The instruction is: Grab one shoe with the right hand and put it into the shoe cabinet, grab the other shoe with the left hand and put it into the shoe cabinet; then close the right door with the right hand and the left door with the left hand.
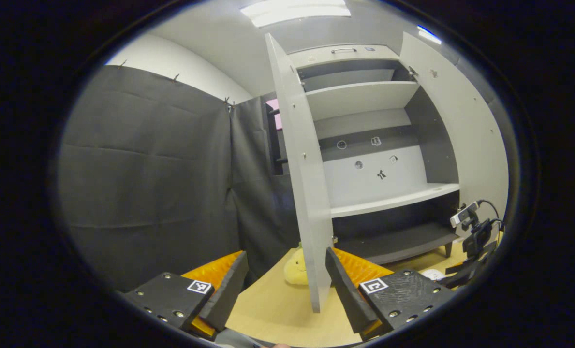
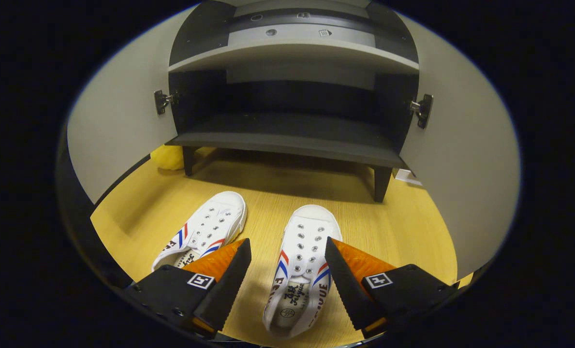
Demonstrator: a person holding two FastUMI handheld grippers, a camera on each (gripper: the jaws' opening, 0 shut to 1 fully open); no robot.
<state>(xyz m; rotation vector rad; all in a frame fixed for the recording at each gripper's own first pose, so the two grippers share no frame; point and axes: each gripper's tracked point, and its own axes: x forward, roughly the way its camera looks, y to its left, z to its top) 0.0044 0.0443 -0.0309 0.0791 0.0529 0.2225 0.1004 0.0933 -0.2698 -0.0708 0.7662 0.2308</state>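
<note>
Wood-grain floor: pale yellow boards carry both shoes and the cabinet's short dark legs.
Right shoe: white canvas with red and blue side stripes, toe toward the cabinet, lying between the right gripper's fingers; whether either finger touches it is hard to tell from this angle.
Left shoe: same make, just beside the first, angled a little, its heel partly hidden behind a gripper finger.
Right gripper: jaws spread wide, straddling the right shoe, nothing clamped.
Left gripper: jaws wide apart and empty, raised in front of the open cabinet.
Shoe cabinet: pale grey shelves with dark back panels; the dark bottom shelf is bare.
Left door: swung open, its edge facing the left gripper view.
Right door: open as well.
Yellow soft toy: on the floor by the left door's lower edge.
Camera on a stand: near the cabinet's right foot.
</note>
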